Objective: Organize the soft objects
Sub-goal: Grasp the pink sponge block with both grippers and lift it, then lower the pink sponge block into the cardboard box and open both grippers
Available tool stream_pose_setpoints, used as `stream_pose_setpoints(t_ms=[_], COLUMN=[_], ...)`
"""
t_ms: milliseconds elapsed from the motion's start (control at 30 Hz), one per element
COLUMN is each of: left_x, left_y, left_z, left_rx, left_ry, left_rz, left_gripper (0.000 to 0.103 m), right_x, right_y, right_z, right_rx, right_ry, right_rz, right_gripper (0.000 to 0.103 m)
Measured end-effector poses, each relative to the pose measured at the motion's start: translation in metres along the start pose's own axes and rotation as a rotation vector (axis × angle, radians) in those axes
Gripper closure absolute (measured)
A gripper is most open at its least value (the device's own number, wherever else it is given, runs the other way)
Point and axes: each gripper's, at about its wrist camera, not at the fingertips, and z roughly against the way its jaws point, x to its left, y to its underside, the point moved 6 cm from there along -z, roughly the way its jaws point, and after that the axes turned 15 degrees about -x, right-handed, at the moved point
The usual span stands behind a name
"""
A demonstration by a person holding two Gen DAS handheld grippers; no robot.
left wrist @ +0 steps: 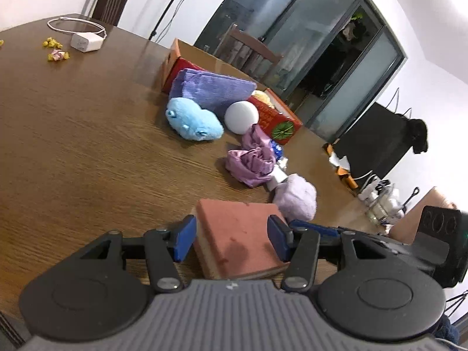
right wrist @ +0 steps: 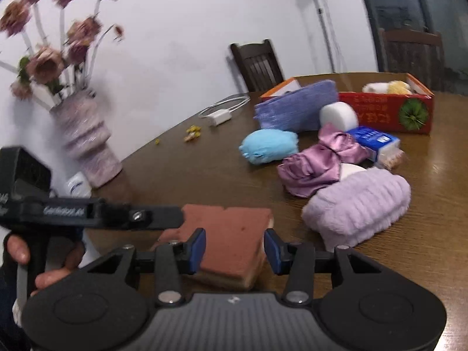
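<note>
On the table [left wrist: 87, 146], near its front edge, the sponge [left wrist: 237, 234] lay flat between both pairs of jaws, and that was the thing I had to work from. Going left to right in the left wrist view, my left gripper [left wrist: 231, 238] straddled it. The left pad stood just off the sponge's side with a sliver of gap. The right pad sat at the opposite edge, and I could not tell whether it touched. I read those jaws as open around the sponge, not yet pinching.

The right gripper [right wrist: 234, 251] came at the same sponge [right wrist: 231, 234] from the other side, with the left tool's arm reaching across its far corner. Its pads also stood either side of the sponge with space showing, so I judged it open too.

The sponge's broad face was up, and its longer side seemed to run away from the left jaws and crosswise to the right ones. Both hands looked about equally near. The left seemed squarer to it, so I would have closed that one first.

Beyond it lay the purple plush [right wrist: 359, 204], the satin cloth [right wrist: 316, 169], the blue plush [right wrist: 269, 146] and the white ball [right wrist: 339, 115]. The red box [right wrist: 386, 111] stood well apart at the back right, already holding some soft things.
</note>
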Motion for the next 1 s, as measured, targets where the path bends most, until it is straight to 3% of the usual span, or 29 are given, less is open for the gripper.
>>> stream_pose_setpoints(t_ms=[133, 200, 233, 433, 600, 733, 833, 1000], left_x=[-0.001, -0.003, -0.004, -0.026, -0.034, -0.016, 0.003, 0.031], left_y=[0.009, 0.007, 0.002, -0.073, -0.164, -0.217, -0.244, -0.256], left_z=[-0.005, -0.005, -0.005, -0.039, -0.127, -0.214, -0.28, -0.361], left_rx=[0.032, 0.008, -0.002, -0.127, -0.167, -0.112, -0.054, 0.036], left_ry=[0.02, -0.013, -0.014, 0.052, 0.034, -0.005, -0.073, -0.193], left_rz=[0.006, -0.019, -0.024, -0.081, -0.115, -0.092, -0.094, -0.158], left_gripper=[0.053, 0.066, 0.067, 0.067, 0.067, 0.067, 0.067, 0.066], right_x=[-0.006, -0.007, -0.006, -0.013, -0.047, -0.095, -0.138, -0.189], right_y=[0.006, 0.005, 0.001, -0.07, -0.162, -0.221, -0.245, -0.25], right_z=[-0.013, -0.017, -0.018, -0.027, -0.078, -0.158, -0.227, -0.322], right_rx=[0.029, 0.033, 0.029, -0.13, -0.206, -0.156, -0.075, 0.041], right_ry=[-0.016, -0.024, -0.022, -0.025, -0.013, 0.021, 0.044, 0.094], right_rz=[-0.045, -0.066, -0.051, 0.01, 0.062, 0.034, -0.05, -0.131], right_gripper=[0.059, 0.06, 0.061, 0.064, 0.072, 0.072, 0.072, 0.072])
